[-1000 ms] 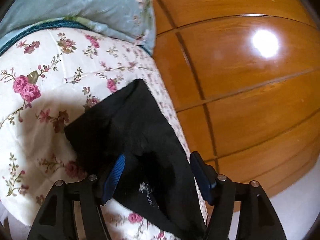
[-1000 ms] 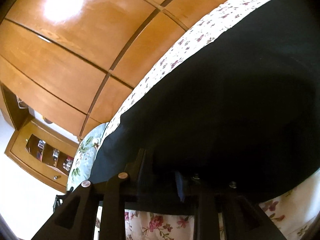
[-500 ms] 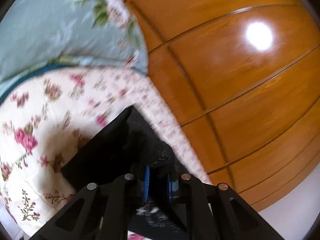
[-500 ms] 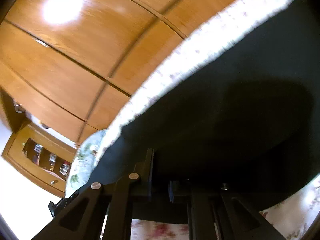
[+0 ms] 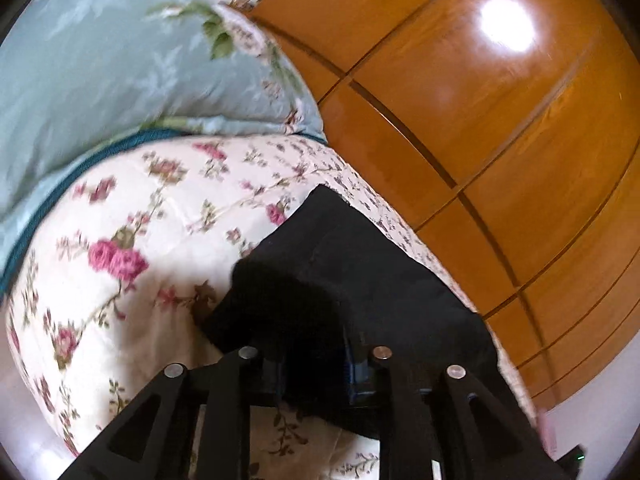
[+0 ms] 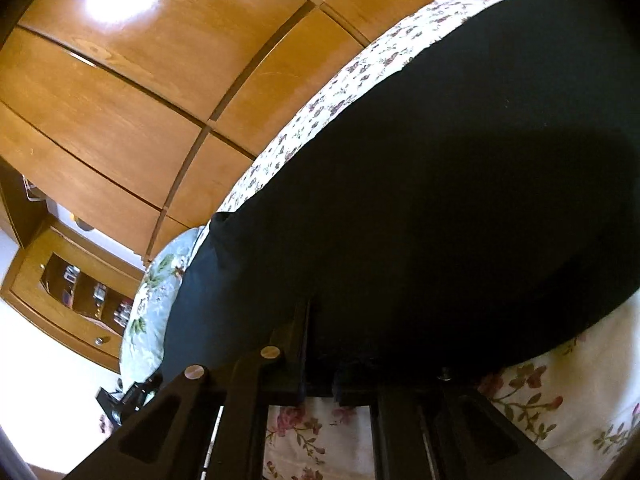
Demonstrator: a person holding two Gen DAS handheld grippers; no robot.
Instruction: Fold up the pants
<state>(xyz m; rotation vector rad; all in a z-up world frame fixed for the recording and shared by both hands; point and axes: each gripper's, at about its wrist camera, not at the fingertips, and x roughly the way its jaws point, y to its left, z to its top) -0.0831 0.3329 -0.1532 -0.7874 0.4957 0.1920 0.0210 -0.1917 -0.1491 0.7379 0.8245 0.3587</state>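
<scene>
Black pants (image 5: 360,272) lie on a floral bedspread (image 5: 140,240) along the bed's edge. In the left wrist view one end is bunched up between the fingers of my left gripper (image 5: 316,368). Its jaws are opening slightly, but the cloth still fills the narrow gap and the blue pads (image 5: 354,368) press on it. The right wrist view shows the pants (image 6: 420,200) as a wide dark sheet. My right gripper (image 6: 320,376) is shut on their near edge, with its fingertips sunk in the cloth.
A pale blue flowered pillow (image 5: 100,60) lies at the head of the bed. Glossy wooden wardrobe doors (image 5: 480,120) stand close along the bed's far side. A wooden cabinet with a glass front (image 6: 80,288) stands beyond the pillow (image 6: 148,312). Floral bedspread (image 6: 320,432) shows under the right gripper.
My left gripper went from wide open around the pants' end to closed on a bunch of cloth, and its view rolled. The right jaws narrowed onto the pants' edge.
</scene>
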